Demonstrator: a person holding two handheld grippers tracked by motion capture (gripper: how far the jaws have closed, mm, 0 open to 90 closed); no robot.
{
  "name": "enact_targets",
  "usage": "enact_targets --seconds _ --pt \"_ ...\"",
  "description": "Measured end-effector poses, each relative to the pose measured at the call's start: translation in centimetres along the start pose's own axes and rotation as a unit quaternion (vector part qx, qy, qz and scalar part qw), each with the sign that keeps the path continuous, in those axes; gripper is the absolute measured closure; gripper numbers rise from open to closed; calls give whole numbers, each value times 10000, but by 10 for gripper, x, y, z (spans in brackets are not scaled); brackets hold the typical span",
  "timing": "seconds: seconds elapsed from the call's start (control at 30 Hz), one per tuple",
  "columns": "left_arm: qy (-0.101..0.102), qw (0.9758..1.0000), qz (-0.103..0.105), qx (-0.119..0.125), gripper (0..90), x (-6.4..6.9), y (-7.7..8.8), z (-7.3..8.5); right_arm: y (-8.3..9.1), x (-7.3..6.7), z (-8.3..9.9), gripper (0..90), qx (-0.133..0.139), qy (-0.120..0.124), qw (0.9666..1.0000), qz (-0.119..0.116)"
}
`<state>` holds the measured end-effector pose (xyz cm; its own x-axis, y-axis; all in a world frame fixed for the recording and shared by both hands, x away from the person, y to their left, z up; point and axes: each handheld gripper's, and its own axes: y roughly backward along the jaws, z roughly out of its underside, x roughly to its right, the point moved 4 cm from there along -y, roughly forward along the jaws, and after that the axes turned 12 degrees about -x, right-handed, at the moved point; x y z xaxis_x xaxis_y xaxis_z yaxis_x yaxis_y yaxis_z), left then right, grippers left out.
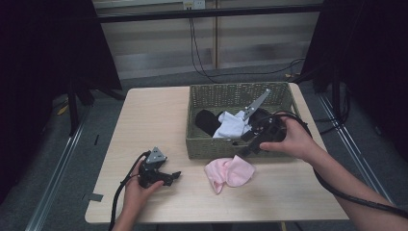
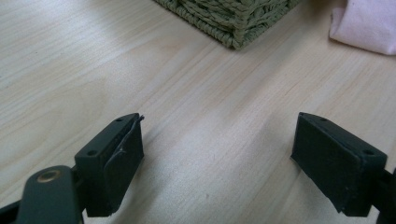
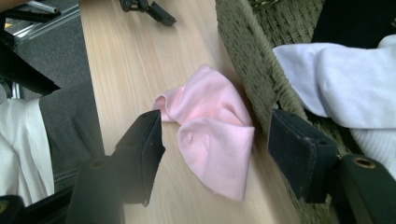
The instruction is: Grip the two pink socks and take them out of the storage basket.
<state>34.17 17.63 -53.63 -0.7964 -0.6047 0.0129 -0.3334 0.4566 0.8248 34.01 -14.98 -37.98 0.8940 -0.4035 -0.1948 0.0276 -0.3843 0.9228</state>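
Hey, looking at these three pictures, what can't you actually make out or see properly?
- Basket contents: in the high view the right gripper and hand cover part of them; the black item is too dark to identify.
- White cloth: cut off by the right gripper view's edge.
- Pink cloth: only a corner shows in the left gripper view, cut by the frame.

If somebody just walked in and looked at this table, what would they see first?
Probably the pink cloth, lying crumpled on the table just in front of the woven basket. Next, the white cloth in the basket, beside something black. The right gripper hangs open above the pink cloth, and the left gripper is open over bare wood.
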Motion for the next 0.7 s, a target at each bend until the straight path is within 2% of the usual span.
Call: enact_targets --seconds 0.4,0.7 --pt "7 10000 7 3 160 0 0 0 -14 1 20 319 76 -51 9999 61" --pt "8 10000 14 7 160 0 0 0 -31 5 38 299 -104 -89 9998 170"
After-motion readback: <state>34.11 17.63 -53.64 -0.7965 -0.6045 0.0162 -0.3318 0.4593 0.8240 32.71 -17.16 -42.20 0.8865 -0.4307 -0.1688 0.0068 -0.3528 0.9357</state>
